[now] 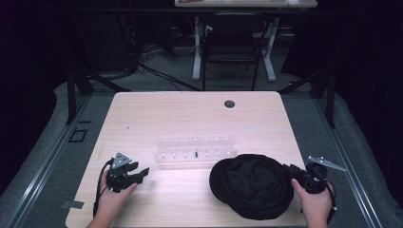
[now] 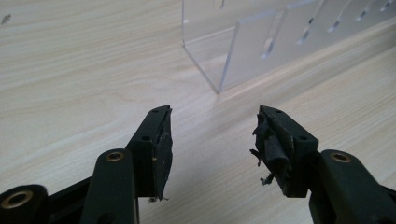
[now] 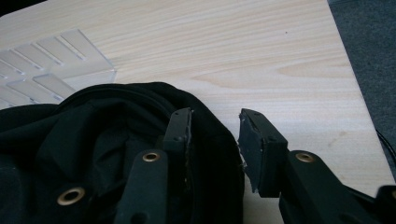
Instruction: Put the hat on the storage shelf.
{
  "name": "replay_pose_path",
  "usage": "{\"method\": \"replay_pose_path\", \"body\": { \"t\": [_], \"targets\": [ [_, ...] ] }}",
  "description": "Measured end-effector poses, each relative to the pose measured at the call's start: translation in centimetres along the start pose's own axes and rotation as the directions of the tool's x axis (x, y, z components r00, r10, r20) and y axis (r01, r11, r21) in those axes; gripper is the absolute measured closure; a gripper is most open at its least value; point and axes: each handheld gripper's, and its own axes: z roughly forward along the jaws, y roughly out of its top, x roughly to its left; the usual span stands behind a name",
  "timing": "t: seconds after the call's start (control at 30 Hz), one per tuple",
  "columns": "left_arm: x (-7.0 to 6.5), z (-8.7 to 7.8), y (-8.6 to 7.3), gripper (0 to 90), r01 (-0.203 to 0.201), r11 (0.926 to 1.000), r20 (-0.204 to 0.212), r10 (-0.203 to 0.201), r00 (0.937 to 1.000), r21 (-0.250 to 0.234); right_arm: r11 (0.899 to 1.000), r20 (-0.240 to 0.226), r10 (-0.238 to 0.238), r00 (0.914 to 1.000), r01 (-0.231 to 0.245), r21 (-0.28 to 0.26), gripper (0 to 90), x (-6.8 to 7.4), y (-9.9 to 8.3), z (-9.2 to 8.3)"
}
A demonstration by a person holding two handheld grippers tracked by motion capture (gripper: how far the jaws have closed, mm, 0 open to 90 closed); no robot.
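High view | right claw [image 1: 291,170] jaws apart, straddling the edge of black hat [image 1: 252,185], likely lining up a grip | left claw [image 1: 138,173] jaws apart, empty, clear rack [image 2: 261,42] just ahead on bench [image 1: 190,114]

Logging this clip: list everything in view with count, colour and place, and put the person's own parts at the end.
table: 1, light wood, centre of the high view
hat: 1, black cloth, near right part of the table
rack: 1, clear plastic with slots, middle of the table, just beyond the hat
grommet: 1, dark, round, far edge of the table
chair: 1, black, on the floor beyond the table
desk: 1, white legs, behind the chair
left gripper: 1, black, open, over the near left of the table, holding nothing
right gripper: 1, black, open, at the hat's right edge
hands: 2, one on each gripper, bottom of the high view
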Motion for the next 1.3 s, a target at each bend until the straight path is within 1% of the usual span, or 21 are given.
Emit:
{"method": "replay_pose_path", "body": {
  "t": [0.23,0.27,0.3,0.33,0.43,0.5,0.53,0.6,0.67,0.7,0.77,0.83,1.0,1.07,1.1,1.13,1.17,1.2,1.23,1.27,1.3],
  "targets": [
    [-0.2,0.0,0.1,45.9,-0.002,1.0000,0.003,0.002,1.0000,-0.006,0.999,0.034,-0.032,0.9989,0.031,0.026,63.1,0.9,0.3,-0.4],
    [-0.2,0.0,0.1,45.9,-0.002,0.9999,0.001,0.002,1.0000,-0.013,0.996,0.030,-0.043,0.9986,0.041,0.075,63.1,1.3,0.7,-0.5],
    [-0.2,0.0,0.2,45.9,-0.004,1.0000,0.004,0.004,1.0000,-0.002,0.996,0.030,-0.043,0.9986,0.041,0.075,63.1,1.3,0.7,-0.5],
    [-0.3,0.0,0.2,45.9,0.000,1.0000,0.002,0.000,1.0000,-0.010,0.990,0.036,-0.058,0.9977,0.053,0.128,64.5,1.9,1.0,-0.6],
    [-0.3,0.1,0.2,45.9,-0.002,1.0000,0.001,0.002,1.0000,-0.005,0.986,0.039,-0.057,0.9976,0.050,0.162,64.9,2.2,1.4,-0.7],
    [-0.3,0.0,0.2,45.9,-0.006,1.0000,0.004,0.006,1.0000,-0.005,0.978,0.031,-0.007,0.9995,0.000,0.211,65.2,2.5,1.8,-0.9],
    [-0.3,0.0,0.2,45.9,-0.010,0.9999,0.007,0.010,0.9999,-0.006,0.975,0.036,-0.007,0.9993,-0.001,0.223,65.2,2.6,1.9,-1.0],
    [-0.3,0.0,0.2,45.9,-0.007,1.0000,0.011,0.007,0.9999,-0.003,0.969,0.048,-0.008,0.9988,-0.004,0.247,65.1,2.9,2.2,-1.2],
    [-0.3,0.0,0.2,45.9,-0.009,0.9999,0.011,0.009,0.9999,-0.005,0.956,0.052,-0.023,0.9984,0.007,0.293,64.7,3.0,2.8,-1.4],
    [-0.3,0.0,0.2,45.9,-0.009,0.9999,0.011,0.009,0.9999,-0.005,0.956,0.052,-0.023,0.9984,0.007,0.293,64.7,3.0,2.8,-1.4],
    [-0.3,0.0,0.3,45.9,-0.010,0.9999,0.013,0.010,0.9999,-0.007,0.942,0.058,-0.041,0.9974,0.020,0.335,64.0,3.0,3.2,-1.5],
    [-0.3,0.0,0.3,45.9,-0.015,0.9999,0.013,0.015,0.9998,-0.003,0.936,0.072,-0.043,0.9965,0.015,0.351,64.0,3.1,3.4,-1.4],
    [-0.4,-0.1,0.3,45.8,-0.014,0.9999,0.020,0.014,0.9997,0.001,0.916,0.063,-0.091,0.9939,0.058,0.398,65.7,3.2,3.9,-1.3],
    [-0.4,0.0,0.3,45.8,-0.015,0.9999,0.020,0.015,0.9997,0.002,0.908,0.051,-0.084,0.9952,0.056,0.416,66.9,3.2,4.3,-1.4],
    [-0.4,0.0,0.3,45.8,-0.014,0.9999,0.021,0.014,0.9997,0.002,0.908,0.051,-0.084,0.9952,0.056,0.416,66.9,3.2,4.3,-1.4],
    [-0.4,0.0,0.2,45.8,-0.009,0.9999,0.017,0.009,0.9998,-0.009,0.900,0.051,-0.075,0.9959,0.045,0.433,66.8,3.1,4.5,-1.4],
    [-0.4,0.0,0.2,45.8,-0.009,0.9999,0.017,0.009,0.9998,-0.009,0.900,0.051,-0.075,0.9959,0.045,0.433,66.8,3.1,4.5,-1.4],
    [-0.5,0.0,0.2,45.8,-0.008,0.9999,0.019,0.008,0.9998,-0.008,0.892,0.055,-0.061,0.9966,0.030,0.451,67.3,3.0,4.5,-1.3],
    [-0.5,0.0,0.2,45.8,-0.008,1.0000,0.019,0.008,0.9998,-0.005,0.892,0.055,-0.061,0.9966,0.030,0.451,67.3,3.0,4.5,-1.3],
    [-0.5,0.0,0.2,45.8,-0.007,1.0000,0.018,0.008,0.9998,-0.005,0.883,0.052,-0.059,0.9969,0.027,0.468,67.3,2.9,4.6,-1.3],
    [-0.5,0.0,0.2,45.8,-0.007,1.0000,0.019,0.007,0.9998,-0.005,0.879,0.055,-0.054,0.9970,0.022,0.475,67.2,2.8,4.6,-1.2]
  ]
}}
